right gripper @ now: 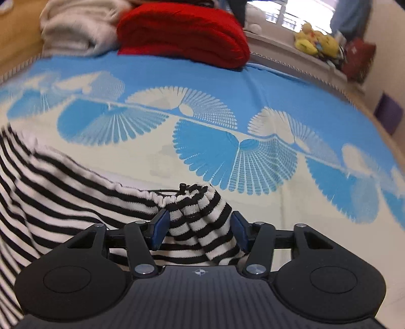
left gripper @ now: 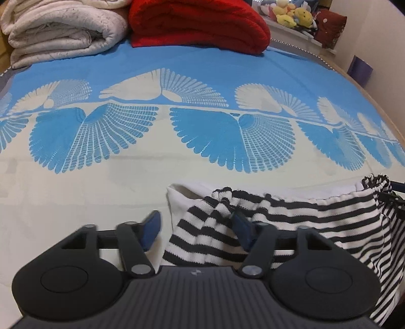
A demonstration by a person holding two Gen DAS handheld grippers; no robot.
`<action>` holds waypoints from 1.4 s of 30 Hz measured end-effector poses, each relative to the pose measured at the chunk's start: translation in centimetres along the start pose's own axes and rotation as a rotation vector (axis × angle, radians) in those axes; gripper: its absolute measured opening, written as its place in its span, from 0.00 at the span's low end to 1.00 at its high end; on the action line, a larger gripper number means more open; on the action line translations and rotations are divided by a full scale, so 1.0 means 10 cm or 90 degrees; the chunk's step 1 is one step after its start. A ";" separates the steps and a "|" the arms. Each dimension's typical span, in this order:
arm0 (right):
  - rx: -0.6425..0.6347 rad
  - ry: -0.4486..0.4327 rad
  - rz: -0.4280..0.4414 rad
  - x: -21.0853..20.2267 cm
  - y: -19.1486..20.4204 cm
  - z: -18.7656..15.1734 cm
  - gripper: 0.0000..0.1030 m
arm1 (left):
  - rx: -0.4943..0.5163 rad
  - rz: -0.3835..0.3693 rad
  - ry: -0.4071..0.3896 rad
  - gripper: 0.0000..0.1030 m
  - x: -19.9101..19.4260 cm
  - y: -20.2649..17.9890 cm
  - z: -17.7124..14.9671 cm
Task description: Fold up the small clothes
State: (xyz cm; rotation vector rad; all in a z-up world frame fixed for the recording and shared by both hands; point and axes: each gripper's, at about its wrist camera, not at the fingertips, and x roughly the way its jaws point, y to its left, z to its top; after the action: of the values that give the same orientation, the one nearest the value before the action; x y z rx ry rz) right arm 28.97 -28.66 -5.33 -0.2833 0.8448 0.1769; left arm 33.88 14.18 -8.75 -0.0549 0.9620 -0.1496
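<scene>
A small black-and-white striped garment [left gripper: 316, 215] lies on the bed's blue and cream patterned sheet [left gripper: 101, 177]. My left gripper [left gripper: 196, 230] is open, its fingers wide apart, with a bunched corner of the garment lying between them. In the right wrist view the same garment [right gripper: 63, 189] stretches away to the left. My right gripper [right gripper: 198, 227] has its jaws open around another bunched end of the cloth, which fills the gap between the blue pads [right gripper: 160, 225]. A drawstring edge runs along the garment's top.
A folded red blanket [left gripper: 197, 22] and a folded white quilt [left gripper: 60, 27] lie at the far end of the bed. Plush toys [left gripper: 293, 12] sit on a sill at the back right. The bed's right edge [left gripper: 379, 106] curves by a purple box [left gripper: 359, 70].
</scene>
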 end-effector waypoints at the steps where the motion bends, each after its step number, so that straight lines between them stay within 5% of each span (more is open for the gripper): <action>1: -0.021 0.003 -0.007 0.04 0.04 0.00 0.48 | 0.000 -0.007 0.004 0.44 0.02 0.01 0.01; 2: -0.034 0.004 -0.007 0.07 0.07 0.01 0.36 | 0.003 -0.014 0.010 0.26 0.05 0.01 0.03; 4: -0.038 0.003 0.005 0.11 0.08 0.05 0.16 | 0.016 -0.014 0.018 0.07 0.10 0.02 0.07; 5: -0.031 -0.001 0.004 0.11 0.06 0.09 0.07 | 0.014 -0.004 0.004 0.06 0.08 0.04 0.10; 9: 0.093 -0.104 -0.032 -0.03 -0.16 0.31 0.04 | -0.071 -0.010 -0.134 0.05 -0.20 0.18 0.30; 11: 0.130 -0.153 -0.061 -0.09 -0.19 0.38 0.04 | -0.038 0.015 -0.158 0.06 -0.18 0.07 0.34; 13: 0.122 -0.164 -0.096 -0.02 -0.13 0.44 0.04 | 0.004 0.065 -0.117 0.06 0.03 -0.05 0.35; 16: 0.125 -0.091 -0.092 0.30 -0.09 0.47 0.04 | -0.015 0.090 -0.035 0.06 0.39 -0.01 0.32; 20: 0.108 0.053 -0.069 0.83 -0.02 0.37 0.05 | -0.055 0.054 0.029 0.11 0.66 0.13 0.24; 23: 0.101 0.065 -0.077 0.90 -0.01 0.36 0.11 | -0.026 0.053 0.037 0.18 0.68 0.10 0.20; 26: 0.128 0.059 -0.076 0.84 -0.07 0.37 0.25 | -0.042 0.057 0.030 0.40 0.52 0.12 0.22; 29: 0.178 0.039 -0.062 0.64 -0.19 0.35 0.30 | -0.095 0.020 -0.012 0.45 0.12 0.20 0.24; 35: 0.289 0.012 -0.008 -0.18 -0.56 0.12 0.38 | -0.175 0.009 0.004 0.47 -0.69 0.37 0.10; 42: 0.423 0.064 0.067 -0.80 -0.80 -0.58 0.41 | -0.234 -0.010 0.052 0.47 -1.03 0.55 -0.75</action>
State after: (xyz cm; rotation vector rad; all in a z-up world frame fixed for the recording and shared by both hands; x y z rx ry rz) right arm 21.71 -38.44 -1.51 0.3782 0.9716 -0.0262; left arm 22.54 21.32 -5.27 -0.3966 1.0619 0.0124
